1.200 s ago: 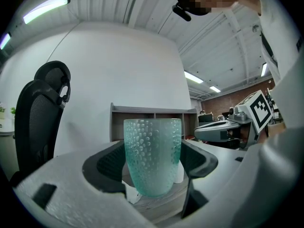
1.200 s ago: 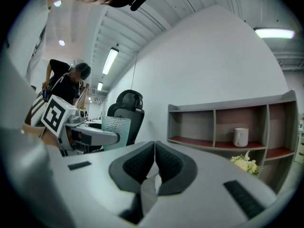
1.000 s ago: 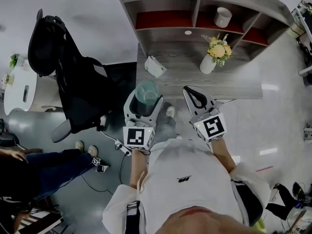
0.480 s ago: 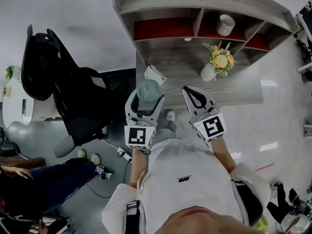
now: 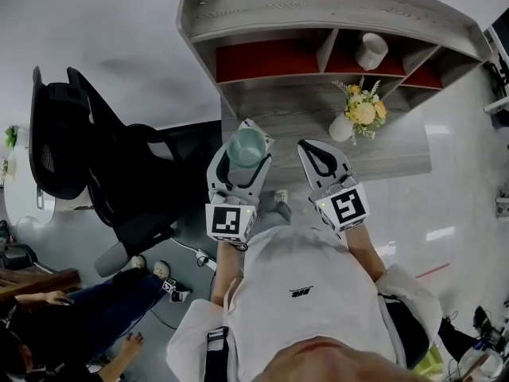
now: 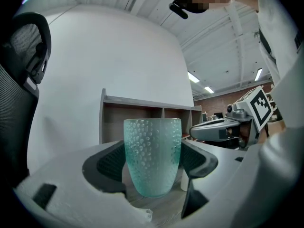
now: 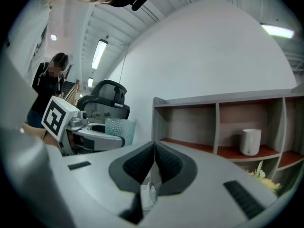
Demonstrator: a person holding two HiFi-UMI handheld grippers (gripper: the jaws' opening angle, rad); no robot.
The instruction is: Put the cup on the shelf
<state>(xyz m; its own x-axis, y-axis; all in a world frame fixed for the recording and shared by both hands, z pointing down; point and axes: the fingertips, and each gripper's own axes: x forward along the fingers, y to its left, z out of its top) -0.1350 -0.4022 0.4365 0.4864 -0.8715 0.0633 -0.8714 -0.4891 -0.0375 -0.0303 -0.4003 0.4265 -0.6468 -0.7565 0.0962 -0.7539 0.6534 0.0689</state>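
A pale green dimpled glass cup (image 6: pixel 153 156) stands upright between the pads of my left gripper (image 5: pixel 245 154), which is shut on it. From the head view the cup (image 5: pixel 246 146) hangs over the near edge of the grey wooden desk (image 5: pixel 398 146). The shelf unit (image 5: pixel 318 14) with red-floored compartments rises at the back of the desk; its wide left compartment (image 5: pixel 266 58) holds nothing. My right gripper (image 5: pixel 320 159) is to the right of the cup, shut and empty, its pads (image 7: pixel 154 163) pressed together. The right gripper view also shows the cup (image 7: pixel 119 127) and the shelf (image 7: pixel 223 127).
A white mug (image 5: pixel 371 51) stands in the middle shelf compartment. A white vase of yellow flowers (image 5: pixel 358 114) is on the desk at right. A black office chair (image 5: pixel 87 157) stands left of the desk. Something white shows on the desk just beyond the cup. A seated person's legs (image 5: pixel 71 325) show at the lower left.
Both grippers and the cup have moved forward toward the desk and shelf; the cup now covers the white thing on the desk. The chair has slid left in view.
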